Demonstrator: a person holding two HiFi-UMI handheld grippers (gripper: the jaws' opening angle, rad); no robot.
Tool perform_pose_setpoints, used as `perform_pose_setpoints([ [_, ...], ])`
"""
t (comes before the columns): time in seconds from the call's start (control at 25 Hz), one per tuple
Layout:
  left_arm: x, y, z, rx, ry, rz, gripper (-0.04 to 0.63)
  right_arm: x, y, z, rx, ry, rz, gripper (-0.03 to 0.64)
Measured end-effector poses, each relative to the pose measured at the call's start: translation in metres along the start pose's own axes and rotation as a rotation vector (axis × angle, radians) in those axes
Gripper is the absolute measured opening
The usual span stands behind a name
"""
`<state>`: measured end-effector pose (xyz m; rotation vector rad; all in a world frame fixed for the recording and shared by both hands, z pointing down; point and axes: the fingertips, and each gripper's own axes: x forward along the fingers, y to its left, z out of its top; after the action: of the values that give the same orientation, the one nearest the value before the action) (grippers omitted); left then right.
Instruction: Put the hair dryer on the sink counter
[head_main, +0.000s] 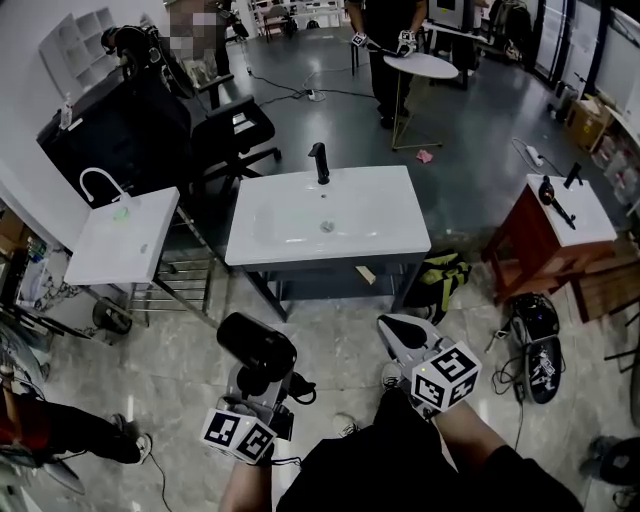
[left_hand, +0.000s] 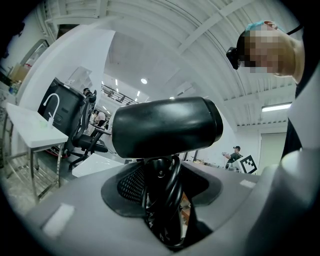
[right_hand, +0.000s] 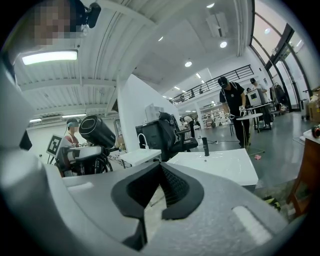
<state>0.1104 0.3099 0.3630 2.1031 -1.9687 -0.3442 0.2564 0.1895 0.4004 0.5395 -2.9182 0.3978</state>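
Left gripper (left_hand: 162, 200): jaws clamped on the handle of the hair dryer (left_hand: 165, 127), with loops of its black cord caught between them.
Hair dryer: black, barrel lying crosswise above the jaws, held over the tiled floor in front of the sink counter (head_main: 300, 250) and well apart from it.
Right gripper (right_hand: 159, 172): jaws drawn together at the tips, nothing between them, pointing toward the sink counter.
Sink counter: white rectangular top with a shallow basin, on a dark frame, in the middle of the head view; a black faucet (head_main: 320, 163) stands upright at its far edge.
Small sink (head_main: 125, 240): white, to the left of the sink counter, with a curved white faucet (head_main: 98, 182).
Office chair (head_main: 235, 135): black, behind the two sinks.
Cabinet (head_main: 570, 210): red-brown with a white top, to the right, carrying small dark items.
Background: a person in dark clothes stands at a round white table (head_main: 420, 65).
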Motion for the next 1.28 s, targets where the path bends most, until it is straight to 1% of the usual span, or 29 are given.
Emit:
perform_pose_setpoints([
  [0.36, -0.004, 0.023, 0.004, -0.015, -0.019, 0.035, 0.206, 0.024, 0.004, -0.001, -0.005, 0.018, 0.025, 0.002],
  [0.84, 0.014, 0.052, 0.014, -0.010, -0.031, 0.091, 0.206, 0.071, -0.013, 0.005, -0.001, 0.041, 0.076, 0.002],
  [1.04, 0.023, 0.068, 0.017, -0.020, -0.036, 0.139, 0.206, 0.097, -0.026, 0.011, -0.003, 0.055, 0.110, 0.002],
  [1.28, 0.049, 0.092, 0.022, -0.048, -0.040, 0.189, 0.206, 0.133, -0.055, 0.018, 0.018, 0.069, 0.139, 0.002],
])
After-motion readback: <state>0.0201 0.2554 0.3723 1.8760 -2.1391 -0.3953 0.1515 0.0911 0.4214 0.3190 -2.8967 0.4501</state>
